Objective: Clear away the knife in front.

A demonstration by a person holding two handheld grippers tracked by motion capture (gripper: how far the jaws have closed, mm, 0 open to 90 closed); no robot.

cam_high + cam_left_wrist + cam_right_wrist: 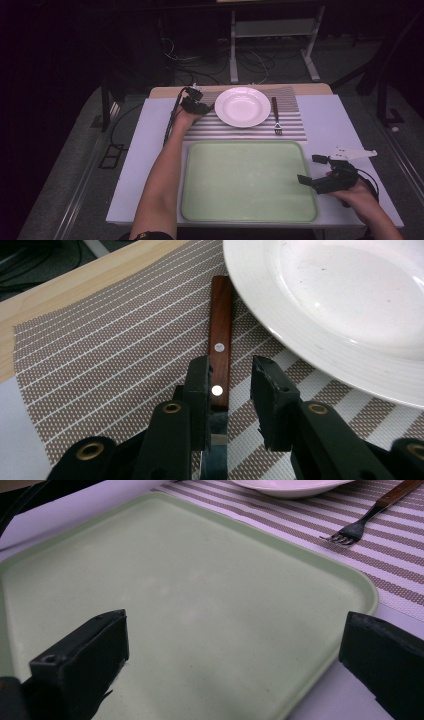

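A knife with a brown wooden handle (220, 315) lies on the striped placemat (100, 355), just left of the white plate (260, 305). My left gripper (230, 390) straddles the handle's lower end, open: one jaw rests against the wood and the other stands a gap away. In the high view the left gripper (195, 102) sits at the plate's (242, 120) left edge. My right gripper (311, 169) hovers wide open over the right rim of the empty green tray (247, 200), with nothing between its jaws (235, 645).
A fork (275, 116) lies on the placemat (290, 131) right of the plate, tines toward me; the right gripper view shows this fork (360, 525) beyond the tray (200, 605). The white table top (330, 120) ends in dark floor with cables and a stand behind.
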